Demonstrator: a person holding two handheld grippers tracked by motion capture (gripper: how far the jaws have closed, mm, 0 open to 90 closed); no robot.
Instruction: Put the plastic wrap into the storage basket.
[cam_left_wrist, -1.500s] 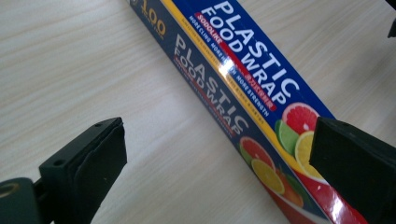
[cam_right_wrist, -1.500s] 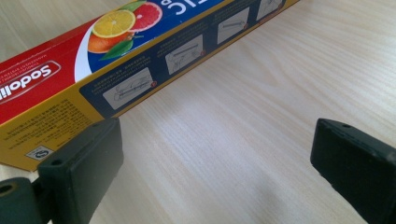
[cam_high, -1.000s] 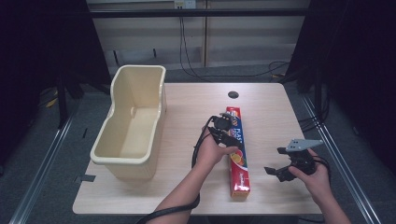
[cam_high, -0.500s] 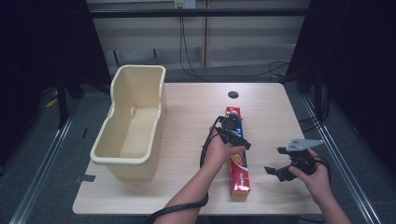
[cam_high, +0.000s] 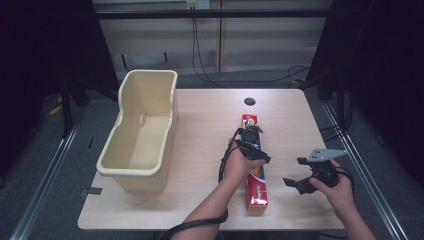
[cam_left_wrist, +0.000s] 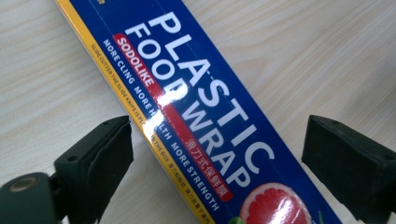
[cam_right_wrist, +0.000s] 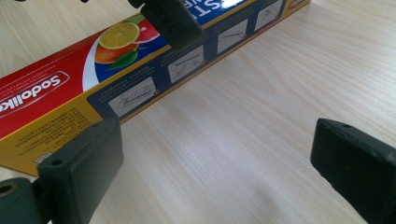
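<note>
One wrap box (cam_high: 254, 167) lies lengthwise on the table (cam_high: 200, 125); one cream tub (cam_high: 142, 132) stands at the left edge. The left gripper view reads "PLASTIC FOOD WRAP" on the box (cam_left_wrist: 205, 126). Left gripper (cam_high: 251, 145) over the box, jaws wide astride it, contact unclear. Right gripper (cam_high: 305, 175) beside the box, wide, empty.

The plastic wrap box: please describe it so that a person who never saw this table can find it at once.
On the wooden table, right of the cream tub, a long narrow plastic wrap box lies flat. The open left gripper hovers over it. Its red and blue print with citrus slices sets it apart.
</note>
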